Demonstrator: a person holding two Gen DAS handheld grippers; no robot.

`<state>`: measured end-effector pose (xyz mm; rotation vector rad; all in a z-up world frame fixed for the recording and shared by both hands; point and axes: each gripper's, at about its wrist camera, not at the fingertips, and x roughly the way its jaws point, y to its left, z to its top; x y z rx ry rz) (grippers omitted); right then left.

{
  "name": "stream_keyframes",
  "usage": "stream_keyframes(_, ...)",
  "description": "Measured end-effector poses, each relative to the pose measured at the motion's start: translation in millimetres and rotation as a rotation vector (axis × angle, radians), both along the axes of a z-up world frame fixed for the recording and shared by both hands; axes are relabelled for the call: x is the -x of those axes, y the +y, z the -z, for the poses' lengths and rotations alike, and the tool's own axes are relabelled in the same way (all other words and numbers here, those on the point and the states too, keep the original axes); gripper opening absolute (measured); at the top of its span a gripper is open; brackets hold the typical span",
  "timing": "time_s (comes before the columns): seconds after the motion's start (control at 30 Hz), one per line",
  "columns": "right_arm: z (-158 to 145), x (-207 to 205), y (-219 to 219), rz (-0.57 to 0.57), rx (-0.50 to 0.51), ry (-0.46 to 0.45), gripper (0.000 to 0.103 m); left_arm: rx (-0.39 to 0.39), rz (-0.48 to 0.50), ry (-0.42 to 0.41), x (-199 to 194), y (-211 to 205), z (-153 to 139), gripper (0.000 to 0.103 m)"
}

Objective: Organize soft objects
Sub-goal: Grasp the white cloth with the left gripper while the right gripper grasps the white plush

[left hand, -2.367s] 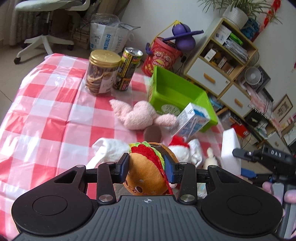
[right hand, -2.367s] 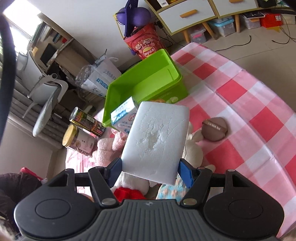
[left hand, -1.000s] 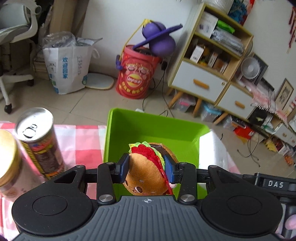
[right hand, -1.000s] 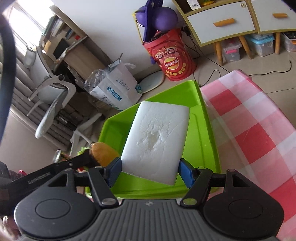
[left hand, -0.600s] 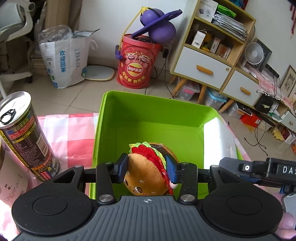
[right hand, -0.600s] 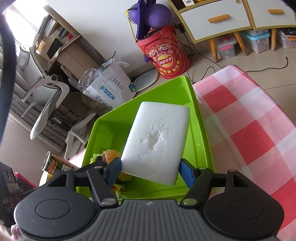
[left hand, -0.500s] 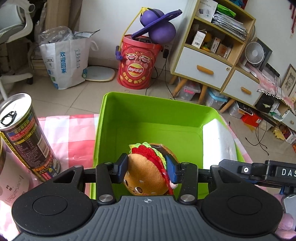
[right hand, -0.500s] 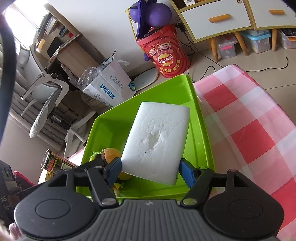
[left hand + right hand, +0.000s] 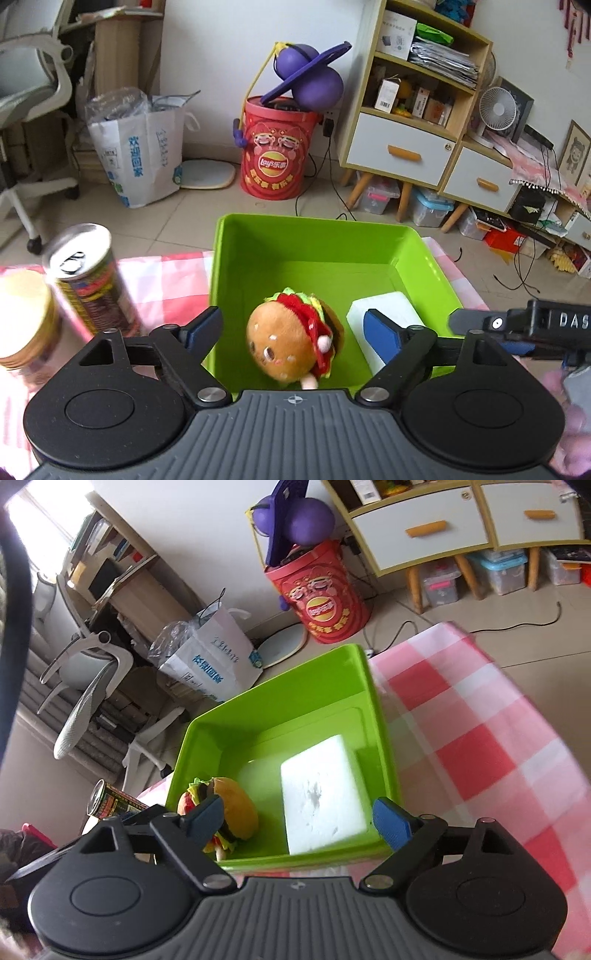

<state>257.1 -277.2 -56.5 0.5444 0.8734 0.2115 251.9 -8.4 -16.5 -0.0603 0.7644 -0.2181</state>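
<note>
A green bin [image 9: 325, 254] stands on the red-checked tablecloth. A plush burger [image 9: 291, 341] lies in the bin's near left part, and a white foam block [image 9: 388, 314] lies flat on its right. My left gripper [image 9: 291, 328] is open above the bin's near edge, its jaws apart either side of the burger, not touching it. In the right wrist view the bin [image 9: 280, 709], the burger [image 9: 231, 810] and the foam block [image 9: 317, 794] show below my right gripper [image 9: 297, 818], which is open and empty above the bin's near rim.
A drink can [image 9: 88, 277] and a gold-lidded jar [image 9: 26, 317] stand left of the bin. The checked cloth [image 9: 480, 746] stretches to the right. Behind the table are a red snack bucket [image 9: 279, 147], a paper bag [image 9: 144, 147] and a drawer cabinet [image 9: 406, 147].
Both grippers have opened. The burger dropped from the left gripper into the bin, and the foam block dropped from the right gripper to lie flat in the bin.
</note>
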Motion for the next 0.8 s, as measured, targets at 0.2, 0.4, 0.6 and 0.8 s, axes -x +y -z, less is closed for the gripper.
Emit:
stream_keyframes(0.2,-30,26,-10,0.017,0.072,-0.009,0.065,-0.002,-0.012,-0.011,31,20,-18,0.091)
stream_keyframes(0.4,-51,62,-17,0.023,0.094,-0.012,0.067,-0.003,-0.047,-0.028,66,45,-29,0.095)
stream_keyframes(0.6,-59,93,-15,0.020,0.123,0.012,0.067,0.014,-0.077,-0.028,102,66,-35,0.098)
stream_keyframes(0.8,-60,123,-8,0.014,0.133,0.039,0.068,0.011,-0.078,-0.014,136,74,-30,0.098)
